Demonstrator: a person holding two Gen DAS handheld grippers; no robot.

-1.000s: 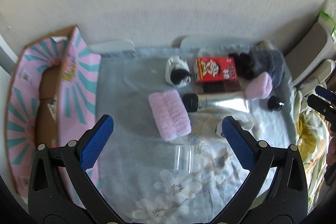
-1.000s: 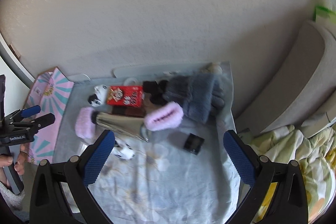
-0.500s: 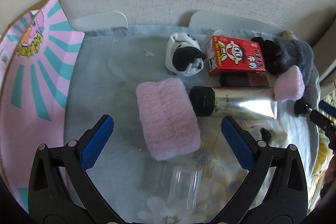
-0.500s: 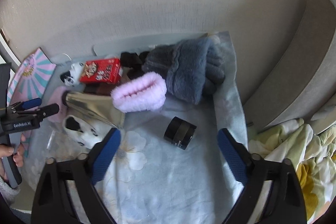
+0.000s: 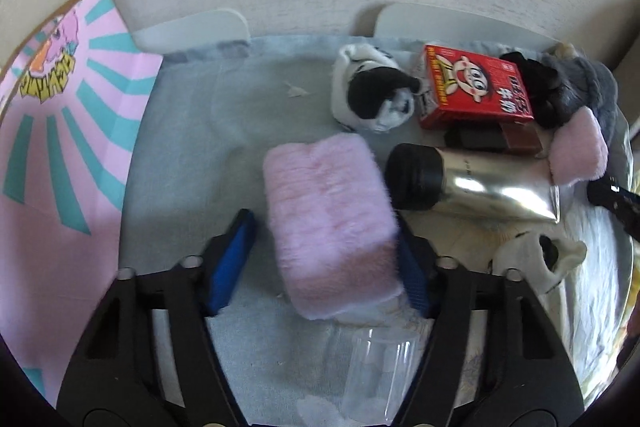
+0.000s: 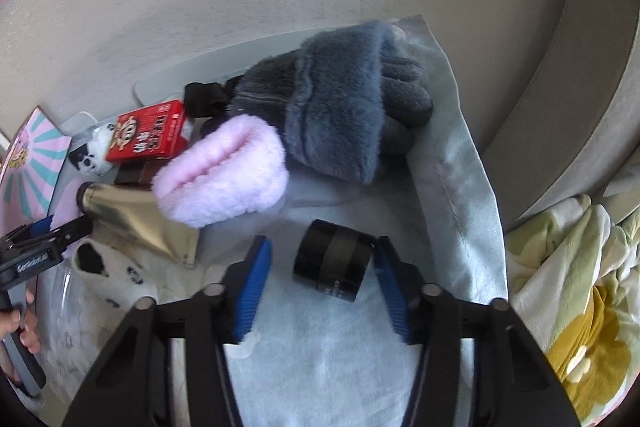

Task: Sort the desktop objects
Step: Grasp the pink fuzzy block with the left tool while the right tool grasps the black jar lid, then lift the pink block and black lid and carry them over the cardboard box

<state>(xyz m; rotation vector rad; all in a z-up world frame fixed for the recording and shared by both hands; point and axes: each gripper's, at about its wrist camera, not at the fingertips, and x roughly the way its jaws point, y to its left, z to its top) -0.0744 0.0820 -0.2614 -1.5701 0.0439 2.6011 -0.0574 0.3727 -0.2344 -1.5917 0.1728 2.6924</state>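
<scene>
1. Since a second ago both grippers have dropped from wide-open hovering to straddling targets. The left gripper (image 5: 324, 259) has its jaws closing round the pink fluffy pad (image 5: 332, 223), one side not yet touching.
2. The right gripper's (image 6: 320, 279) jaws are closing about the black jar (image 6: 332, 265) lying on the bench cloth (image 6: 332, 355); a gap remains.
3. Picking looks imminent.
4. The pink-striped box (image 5: 60, 147) stands left; its contents are hidden. The clear cup (image 5: 378, 371) looks empty.

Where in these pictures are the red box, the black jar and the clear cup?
red box (image 5: 476, 89): left wrist view, printed top face.
black jar (image 6: 332, 265): right wrist view, side wall.
clear cup (image 5: 378, 373): left wrist view, transparent side.
</scene>
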